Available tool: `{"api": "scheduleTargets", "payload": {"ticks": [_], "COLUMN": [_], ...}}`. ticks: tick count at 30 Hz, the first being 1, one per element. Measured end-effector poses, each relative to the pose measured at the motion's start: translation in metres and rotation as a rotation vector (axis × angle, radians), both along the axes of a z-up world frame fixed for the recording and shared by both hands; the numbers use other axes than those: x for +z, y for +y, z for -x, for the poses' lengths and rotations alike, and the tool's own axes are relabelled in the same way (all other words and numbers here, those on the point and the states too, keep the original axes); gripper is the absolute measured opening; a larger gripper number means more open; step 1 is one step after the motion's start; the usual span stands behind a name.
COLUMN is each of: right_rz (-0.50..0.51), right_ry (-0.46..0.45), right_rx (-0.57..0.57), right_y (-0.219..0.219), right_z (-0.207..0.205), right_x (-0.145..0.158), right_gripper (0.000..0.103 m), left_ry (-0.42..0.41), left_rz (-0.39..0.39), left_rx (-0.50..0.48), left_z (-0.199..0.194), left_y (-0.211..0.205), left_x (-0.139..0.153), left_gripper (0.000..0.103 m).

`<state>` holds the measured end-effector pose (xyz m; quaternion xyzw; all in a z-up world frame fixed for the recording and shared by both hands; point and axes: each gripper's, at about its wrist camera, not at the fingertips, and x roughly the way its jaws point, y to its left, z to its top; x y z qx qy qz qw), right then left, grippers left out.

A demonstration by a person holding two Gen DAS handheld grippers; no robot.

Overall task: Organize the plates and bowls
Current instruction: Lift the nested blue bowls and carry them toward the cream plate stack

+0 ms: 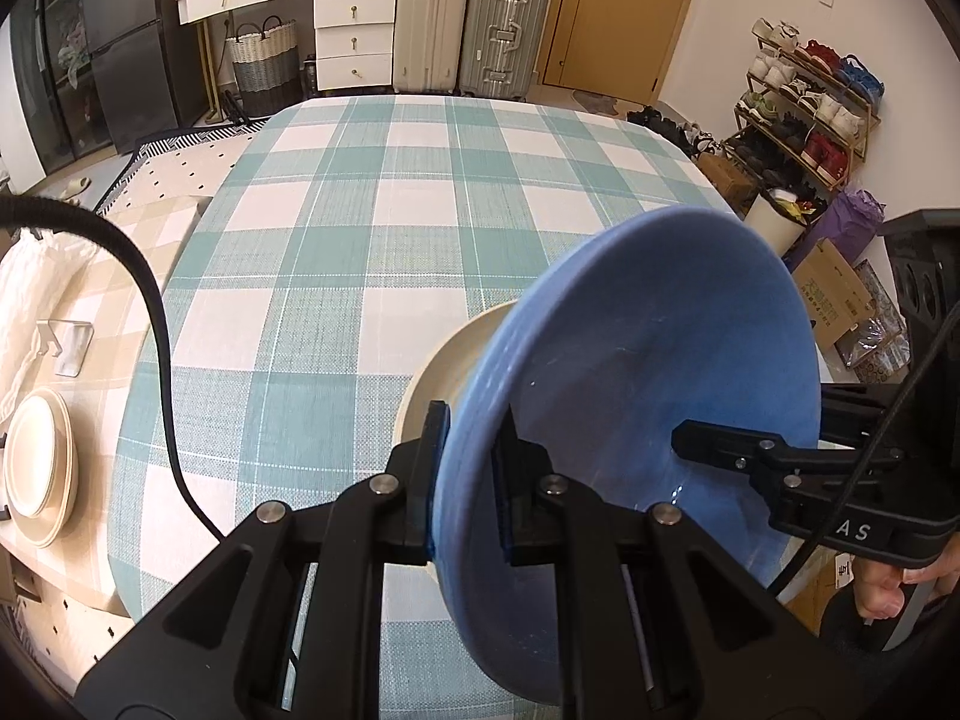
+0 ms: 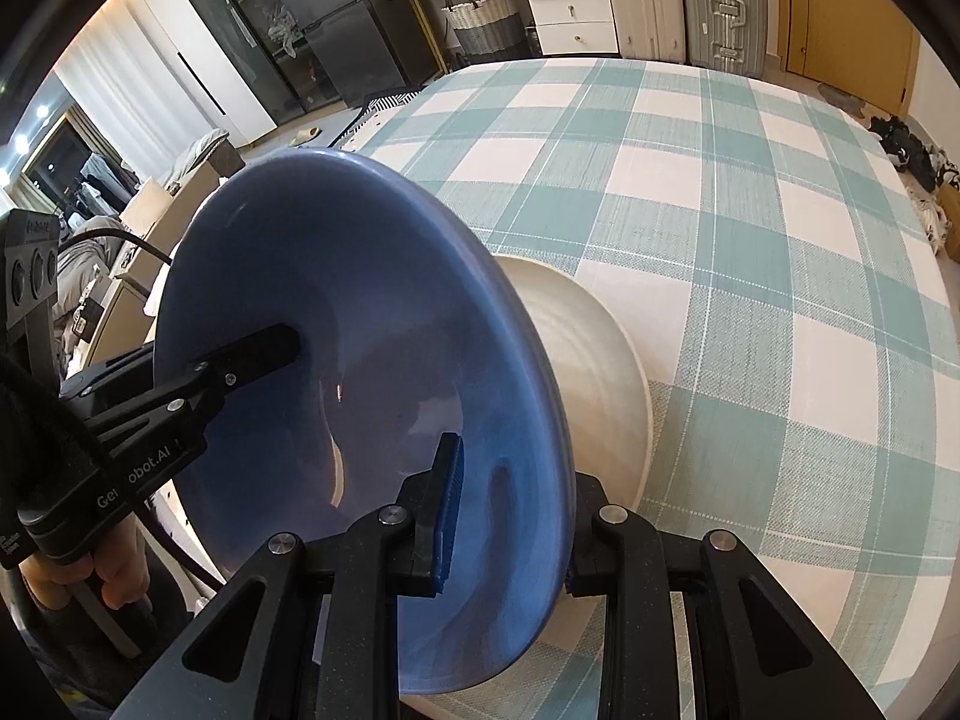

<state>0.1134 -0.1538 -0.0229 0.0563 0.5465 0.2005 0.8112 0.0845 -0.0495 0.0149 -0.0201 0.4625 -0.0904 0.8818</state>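
The glossy blue ceramic bowl point(image 1: 648, 372), rigid, slick and breakable, hangs tilted over the checked tabletop point(image 1: 360, 210), both grippers' fingers point(image 1: 507, 480) point(image 2: 447, 510) clamped on opposite rims; the rim offers the surest hold.

One blue bowl point(image 1: 648, 372), one cream bowl point(image 1: 444, 360) behind it, two claws on the blue rim: left claw point(image 1: 471, 468), right claw point(image 2: 510, 516). One stack of cream plates point(image 1: 39, 474), count unclear. Two suitcases point(image 1: 468, 30).
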Motion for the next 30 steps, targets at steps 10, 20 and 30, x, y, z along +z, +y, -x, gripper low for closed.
{"api": "scheduleTargets", "payload": {"ticks": [10, 20, 30], "right_rz": [0.01, 0.029, 0.009], "right_ry": [0.012, 0.018, 0.015], "right_rx": [0.007, 0.024, 0.024], "right_y": [0.002, 0.006, 0.005], "right_z": [-0.017, -0.029, -0.029], "right_x": [-0.002, -0.008, -0.009], "right_gripper": [0.027, 0.029, 0.031], "left_ry": [0.015, 0.059, 0.063], "left_rz": [0.009, 0.01, 0.037], "left_rx": [0.0, 0.001, 0.002], "left_z": [-0.021, -0.044, -0.048], "left_y": [0.003, 0.006, 0.011], "left_x": [-0.01, -0.033, -0.039], "left_gripper": [0.01, 0.011, 0.011]}}
